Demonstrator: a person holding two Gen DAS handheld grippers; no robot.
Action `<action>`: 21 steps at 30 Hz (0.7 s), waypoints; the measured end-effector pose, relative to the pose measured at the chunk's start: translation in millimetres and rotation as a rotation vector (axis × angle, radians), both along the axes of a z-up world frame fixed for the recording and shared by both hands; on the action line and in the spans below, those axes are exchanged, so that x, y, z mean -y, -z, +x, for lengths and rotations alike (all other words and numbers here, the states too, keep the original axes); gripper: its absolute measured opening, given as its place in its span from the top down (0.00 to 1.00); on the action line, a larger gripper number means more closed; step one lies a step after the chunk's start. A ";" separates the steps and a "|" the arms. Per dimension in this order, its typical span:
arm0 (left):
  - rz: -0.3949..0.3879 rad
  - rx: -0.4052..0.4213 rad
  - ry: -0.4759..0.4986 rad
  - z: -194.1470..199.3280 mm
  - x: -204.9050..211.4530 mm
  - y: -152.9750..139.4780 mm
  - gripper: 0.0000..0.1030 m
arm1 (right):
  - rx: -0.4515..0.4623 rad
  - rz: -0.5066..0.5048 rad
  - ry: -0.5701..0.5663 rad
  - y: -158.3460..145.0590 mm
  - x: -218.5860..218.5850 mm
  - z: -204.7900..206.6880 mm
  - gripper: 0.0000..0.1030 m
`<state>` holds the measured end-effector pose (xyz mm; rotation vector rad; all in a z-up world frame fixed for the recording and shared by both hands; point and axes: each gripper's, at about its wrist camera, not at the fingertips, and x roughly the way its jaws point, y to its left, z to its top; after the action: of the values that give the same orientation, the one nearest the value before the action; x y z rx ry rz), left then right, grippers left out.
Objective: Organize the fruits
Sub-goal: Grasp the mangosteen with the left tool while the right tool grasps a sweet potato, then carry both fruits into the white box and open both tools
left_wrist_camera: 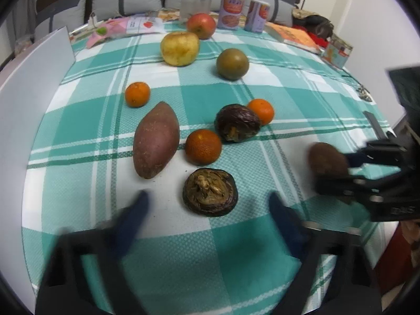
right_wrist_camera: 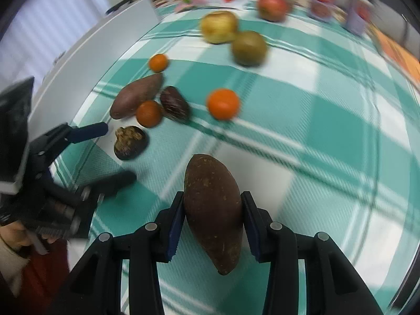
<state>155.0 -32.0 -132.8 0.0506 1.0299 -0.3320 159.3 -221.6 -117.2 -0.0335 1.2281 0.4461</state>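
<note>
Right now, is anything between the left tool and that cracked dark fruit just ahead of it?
Nothing visible. The left tool is open, and the cracked fruit lies on bare tablecloth just ahead of its fingers.

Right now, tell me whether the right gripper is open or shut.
Shut on the dark sweet potato: the right gripper has both blue-padded fingers pressed against its sides.

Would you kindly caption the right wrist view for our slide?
Right gripper clamps a brown sweet potato above the checked tablecloth.
</note>
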 end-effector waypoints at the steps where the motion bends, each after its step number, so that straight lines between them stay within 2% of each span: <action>1: 0.017 -0.003 -0.005 1.4 1.5 1.9 0.50 | -0.004 0.007 0.020 -1.2 6.7 -4.2 0.59; 3: 0.047 0.014 -0.010 0.9 5.2 1.8 0.52 | -0.010 0.023 0.053 -3.6 16.2 -11.0 0.59; 4: 0.052 0.024 -0.008 -0.2 6.3 1.2 0.58 | -0.012 0.032 0.068 -5.2 19.5 -15.6 0.59; 5: 0.053 0.025 -0.006 -1.0 6.5 0.7 0.58 | -0.013 0.040 0.084 -6.2 22.6 -18.6 0.59; 10: -0.022 -0.004 0.003 -20.4 -6.4 -16.7 0.59 | -0.042 0.071 0.126 -8.0 27.3 -35.4 0.59; 15: -0.092 0.029 -0.010 -58.2 -48.2 -74.3 0.59 | -0.042 0.188 0.092 -32.2 -5.3 -42.8 0.59; 18: -0.130 0.085 -0.088 -77.9 -102.6 -126.1 0.59 | -0.030 0.248 0.022 -57.1 -49.3 -40.1 0.59; 21: -0.100 0.149 -0.190 -85.0 -156.0 -162.6 0.59 | -0.009 0.331 -0.086 -93.2 -116.0 -32.3 0.59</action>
<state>70.0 124.0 29.8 -0.1104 0.8615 -0.2034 127.0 -105.7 -24.0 0.1997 1.1518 0.7205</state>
